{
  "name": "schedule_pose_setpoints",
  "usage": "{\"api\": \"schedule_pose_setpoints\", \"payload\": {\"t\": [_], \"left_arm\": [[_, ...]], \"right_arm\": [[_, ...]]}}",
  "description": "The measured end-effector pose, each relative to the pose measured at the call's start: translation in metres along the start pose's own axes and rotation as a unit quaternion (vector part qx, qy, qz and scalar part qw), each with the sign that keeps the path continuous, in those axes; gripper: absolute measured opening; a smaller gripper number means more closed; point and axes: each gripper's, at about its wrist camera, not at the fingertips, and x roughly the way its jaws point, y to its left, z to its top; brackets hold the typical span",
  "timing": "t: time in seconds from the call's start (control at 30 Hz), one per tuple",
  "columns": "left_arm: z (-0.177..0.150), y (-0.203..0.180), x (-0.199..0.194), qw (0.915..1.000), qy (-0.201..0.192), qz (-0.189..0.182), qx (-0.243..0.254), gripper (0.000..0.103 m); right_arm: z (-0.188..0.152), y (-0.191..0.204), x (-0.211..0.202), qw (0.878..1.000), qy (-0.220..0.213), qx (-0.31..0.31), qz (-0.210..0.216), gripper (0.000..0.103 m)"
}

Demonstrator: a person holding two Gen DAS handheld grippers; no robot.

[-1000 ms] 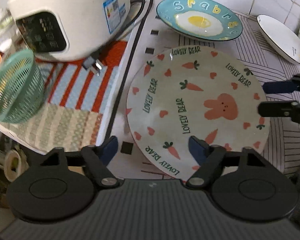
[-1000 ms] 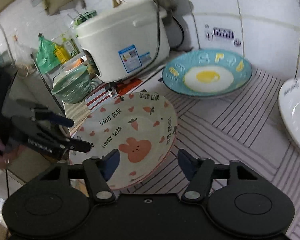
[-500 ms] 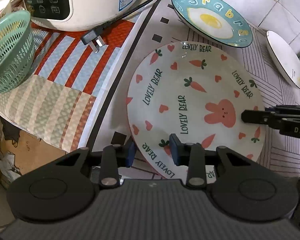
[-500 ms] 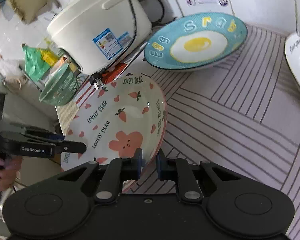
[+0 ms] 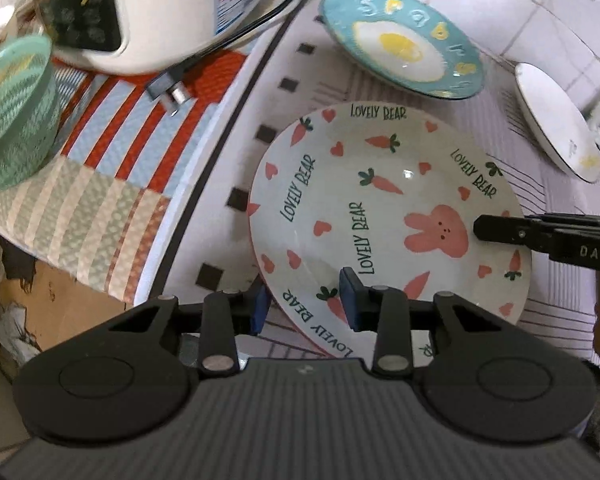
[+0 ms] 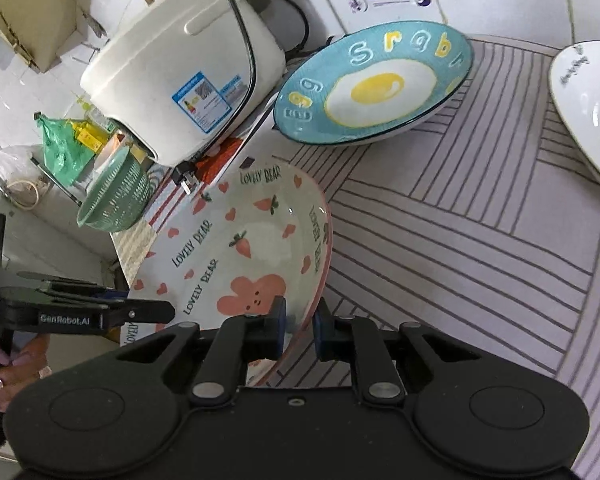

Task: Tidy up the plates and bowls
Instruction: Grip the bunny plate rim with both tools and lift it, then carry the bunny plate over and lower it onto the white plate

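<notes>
The carrot-and-rabbit plate (image 5: 380,208) is held at two points on its rim, apparently tipped or just off the striped surface (image 6: 480,240). In the left wrist view, the left gripper (image 5: 304,306) is seen at the plate's 6 o'clock edge, its jaws closed on the rim with one blue pad inside the well and the other below the lip. The right gripper (image 6: 299,326) is clamped the same way: its jaws are pinched shut across the rim, seen at 3 o'clock in the left view.

Glazed ceramic is being handled here, so it is judged stiff, fairly heavy, slick under the pads and easily chipped. The raised rim is the natural place to be gripped, and opposite edges would be steadier than the two adjacent ones used now.

The blue egg plate (image 6: 374,84) is seen at 12 o'clock from the carrot plate, close but apart, and is judged a likely stacking partner. A white plate (image 6: 588,108) is found at 2 o'clock, well apart. The rice cooker (image 6: 180,76) and green basket (image 6: 118,196) are crowded in at 10 o'clock and are best kept clear of.
</notes>
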Motion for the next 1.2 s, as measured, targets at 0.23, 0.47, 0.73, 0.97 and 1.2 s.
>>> {"api": "schedule_pose_setpoints", "payload": {"t": [0.23,0.47,0.73,0.97,1.2], "left_arm": [[0.006,-0.031,-0.013,0.9996,-0.013,-0.012,0.022,0.035],[0.019,-0.071,-0.034,0.9971,-0.037,-0.035,0.056,0.035],[0.033,-0.125,-0.048,0.9909,-0.057,-0.063,0.104,0.035],[0.046,-0.162,-0.042,0.9876,-0.066,-0.082,0.116,0.035],[0.065,-0.188,-0.032,0.9848,-0.072,-0.103,0.119,0.035]], "right_arm": [[-0.006,-0.003,-0.037,1.000,-0.016,-0.004,-0.014,0.019],[-0.012,-0.009,-0.094,0.998,-0.058,0.002,-0.033,0.020],[-0.013,-0.027,-0.153,0.994,-0.091,0.012,-0.052,0.021],[-0.011,-0.048,-0.187,0.992,-0.106,0.014,-0.071,0.021],[-0.009,-0.076,-0.212,0.987,-0.147,0.018,-0.063,0.022]]}}
